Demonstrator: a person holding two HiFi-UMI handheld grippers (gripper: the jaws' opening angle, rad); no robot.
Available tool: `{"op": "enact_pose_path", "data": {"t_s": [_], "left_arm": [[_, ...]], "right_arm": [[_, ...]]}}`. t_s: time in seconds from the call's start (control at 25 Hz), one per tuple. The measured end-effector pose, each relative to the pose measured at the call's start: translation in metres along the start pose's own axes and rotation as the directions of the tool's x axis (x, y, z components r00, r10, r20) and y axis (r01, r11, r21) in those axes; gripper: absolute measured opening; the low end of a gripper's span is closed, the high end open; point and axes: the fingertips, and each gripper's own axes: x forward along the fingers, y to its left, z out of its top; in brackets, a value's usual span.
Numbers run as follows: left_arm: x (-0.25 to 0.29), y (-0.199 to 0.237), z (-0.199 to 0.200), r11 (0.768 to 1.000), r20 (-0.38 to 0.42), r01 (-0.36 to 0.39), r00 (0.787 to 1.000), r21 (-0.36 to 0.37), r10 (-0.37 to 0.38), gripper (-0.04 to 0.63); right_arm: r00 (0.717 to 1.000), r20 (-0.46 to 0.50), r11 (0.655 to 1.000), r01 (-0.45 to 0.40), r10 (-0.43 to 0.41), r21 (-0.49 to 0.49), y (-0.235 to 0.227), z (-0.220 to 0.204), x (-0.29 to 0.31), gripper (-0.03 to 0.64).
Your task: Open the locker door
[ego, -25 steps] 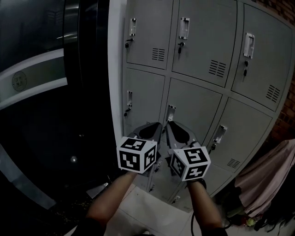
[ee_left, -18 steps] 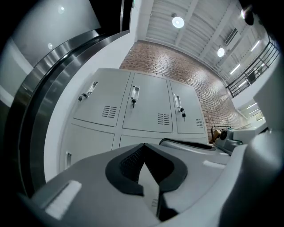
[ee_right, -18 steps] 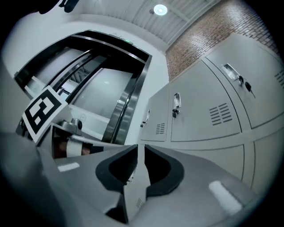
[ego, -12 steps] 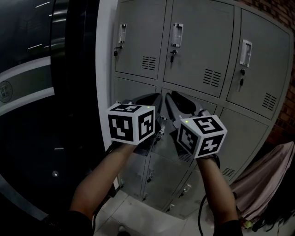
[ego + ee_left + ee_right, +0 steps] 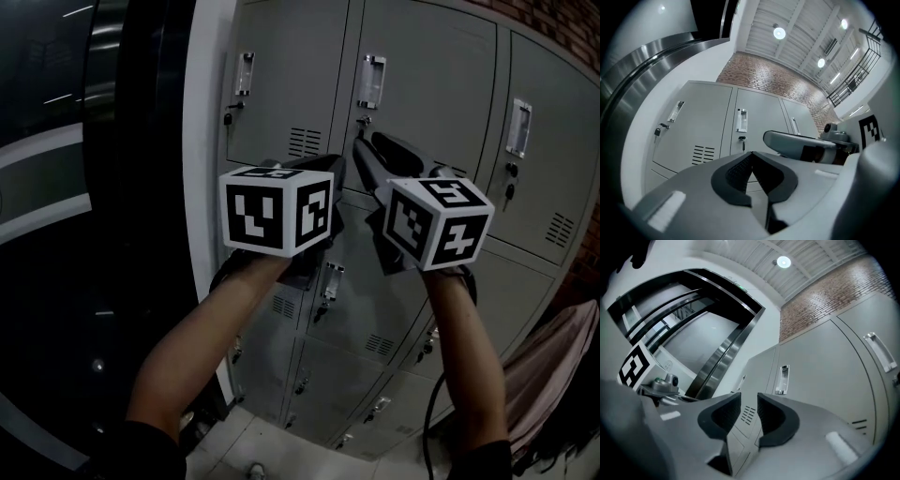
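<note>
1. Since a second ago, both units have risen from the lower lockers to the upper row.
2. Left hand-held gripper [image 5: 751,153]: jaws closed, empty.
3. Right hand-held gripper [image 5: 749,401]: jaws opening, nothing between them.
4. Locker door [image 5: 427,84]: grey, shut, just ahead of the right unit, with its handle [image 5: 371,81] at the left edge.

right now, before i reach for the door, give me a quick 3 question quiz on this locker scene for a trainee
1. True or false: the left gripper is gripping something.
2. Multiple choice: the top middle locker door is A) closed, B) swung wide open, C) missing.
3. Short answer: what stands between the jaws of the right gripper?

Key
1. False. Its jaws are together with nothing held.
2. A. It sits flush with its neighbours.
3. Nothing. The jaws are apart and opening, and only the lockers further off show through the gap.
</note>
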Motion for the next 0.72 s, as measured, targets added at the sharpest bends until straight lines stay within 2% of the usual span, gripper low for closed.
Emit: {"op": "enact_pose_path", "data": {"t_s": [0.12,0.36,0.56,0.72], "left_arm": [[0.018,0.017,0.011,0.999,0.009,0.038,0.999,-0.016,-0.038,0.003],[0.043,0.038,0.03,0.994,0.023,0.114,0.993,0.002,-0.114,0.011],[0.058,0.049,0.037,0.986,0.045,0.164,0.986,-0.01,-0.163,0.011],[0.068,0.05,0.035,0.978,0.052,0.208,0.977,-0.011,-0.207,0.011]], "right_arm": [[1.0,0.011,0.999,0.023,-0.023,-0.026,-0.013,0.009,0.025,0.087],[0.998,0.024,0.998,0.056,-0.056,-0.032,-0.039,0.027,0.067,0.097],[0.995,-0.016,0.994,0.097,-0.098,-0.054,-0.063,0.036,0.096,0.118],[0.991,-0.063,0.992,0.119,-0.121,-0.028,-0.078,0.033,0.112,0.141]]}}
